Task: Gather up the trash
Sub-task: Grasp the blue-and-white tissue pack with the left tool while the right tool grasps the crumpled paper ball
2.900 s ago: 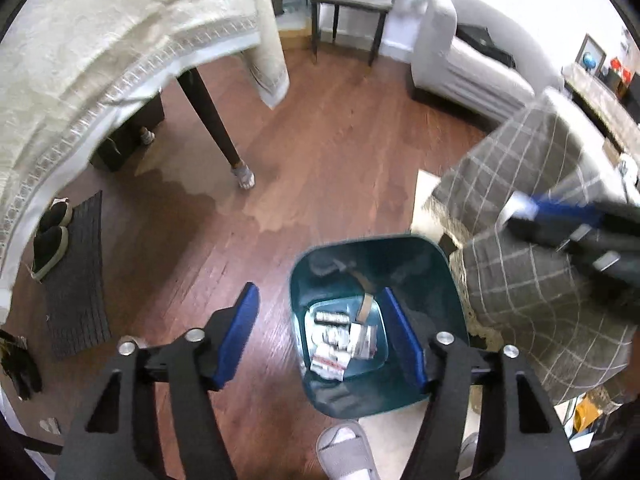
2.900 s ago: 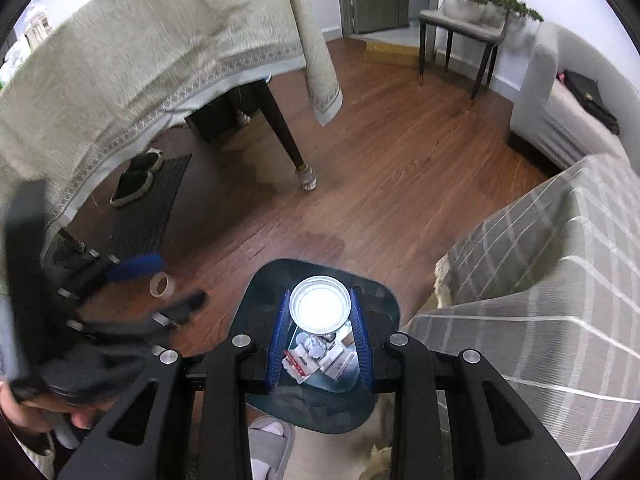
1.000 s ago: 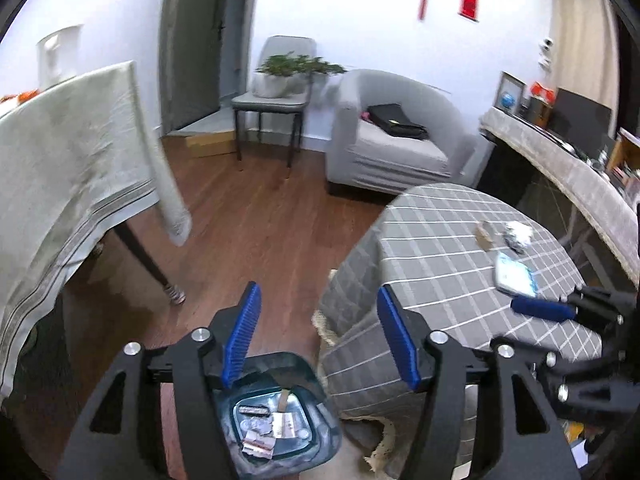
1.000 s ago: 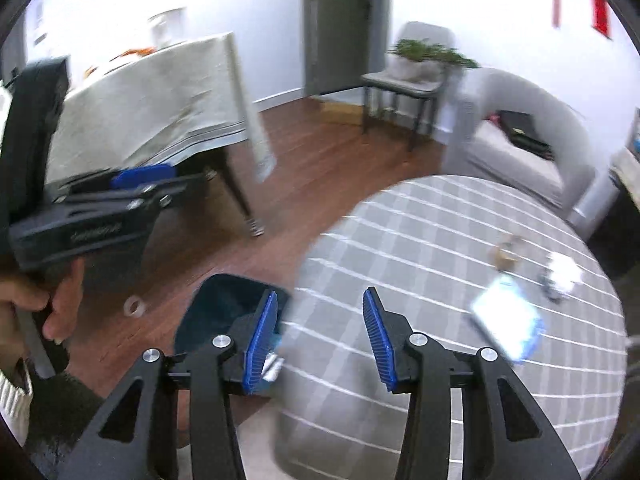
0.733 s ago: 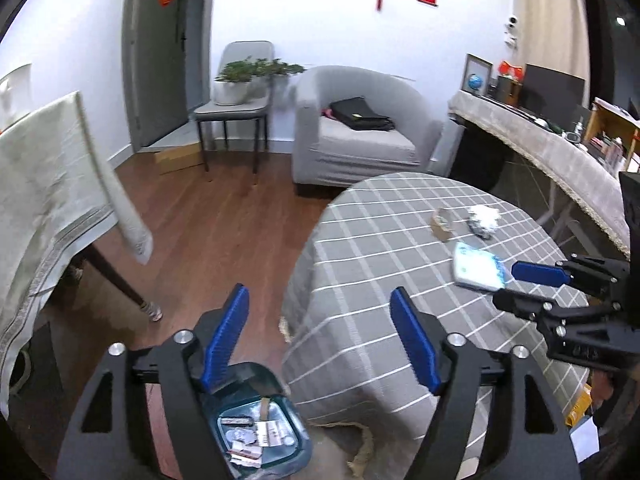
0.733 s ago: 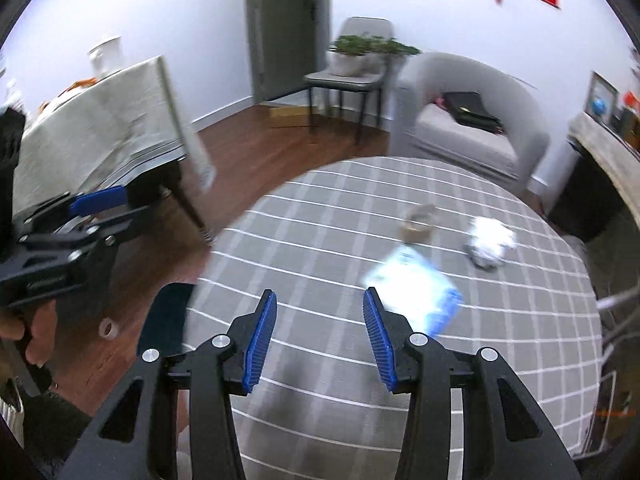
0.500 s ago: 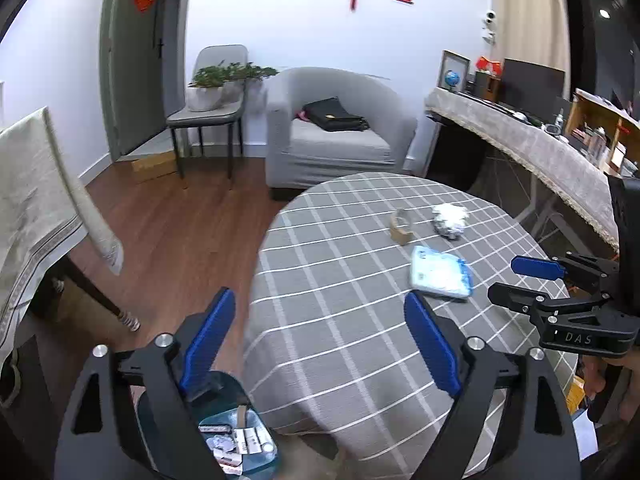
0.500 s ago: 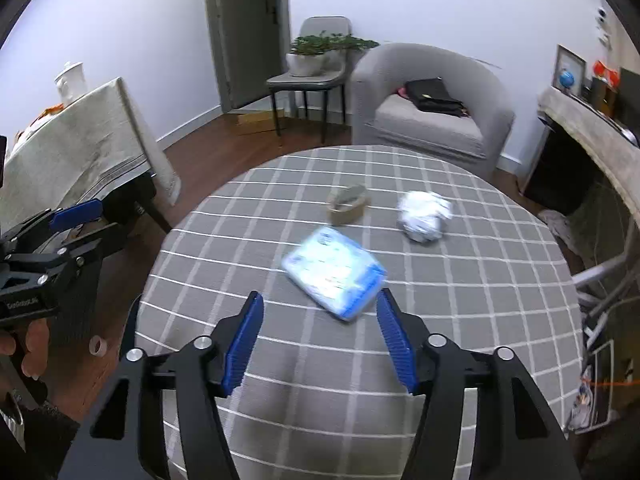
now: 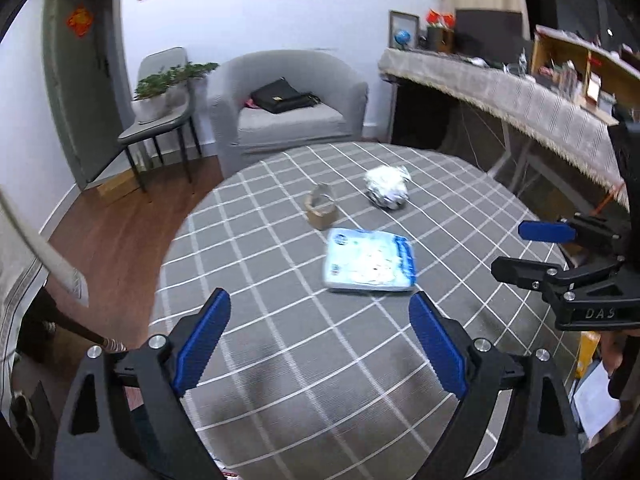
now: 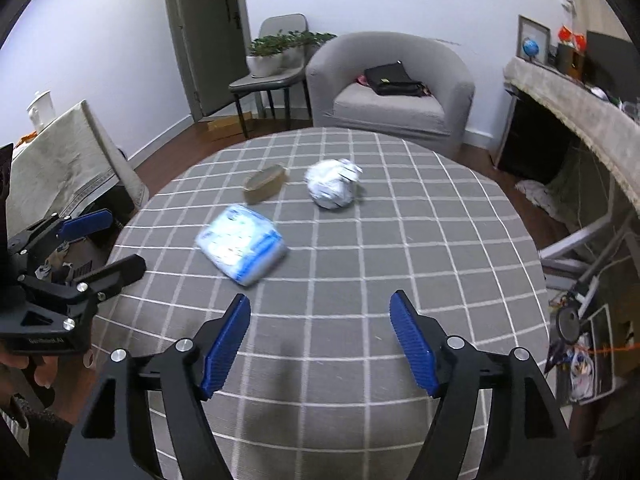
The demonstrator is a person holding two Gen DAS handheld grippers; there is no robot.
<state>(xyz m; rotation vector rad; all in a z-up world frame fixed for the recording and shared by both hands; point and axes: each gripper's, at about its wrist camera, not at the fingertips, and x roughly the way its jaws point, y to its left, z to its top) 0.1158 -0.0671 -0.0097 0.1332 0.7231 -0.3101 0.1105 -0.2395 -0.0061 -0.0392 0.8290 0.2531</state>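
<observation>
A blue-and-white packet [image 9: 370, 260] [image 10: 242, 244], a crumpled silvery ball [image 9: 387, 192] [image 10: 331, 189] and a brown tape roll [image 9: 320, 212] [image 10: 265, 183] lie on the round table's grey checked cloth [image 9: 280, 360] [image 10: 400, 240]. My left gripper [image 9: 319, 298] hovers just short of the packet, its jaws opening, nothing between them. My right gripper [image 10: 319, 296] hangs over bare cloth in front of the ball, jaws also opening and empty. Each gripper shows in the other's view: the right gripper [image 9: 507, 249] at the right edge, the left gripper [image 10: 126, 238] at the left edge.
Behind the table stands a grey armchair [image 9: 288, 120] with a black bag, beside a chair [image 9: 160, 128] bearing plants. A long cloth-covered sideboard [image 9: 500, 92] runs along the right. A beige-clothed table [image 10: 60, 160] stands left. A hand [image 10: 40, 372] holds the left gripper.
Both grippers swung up from the teal bin on the floor to over the round table. The white round thing between the right jaws is gone. Both pairs of jaws have widened.
</observation>
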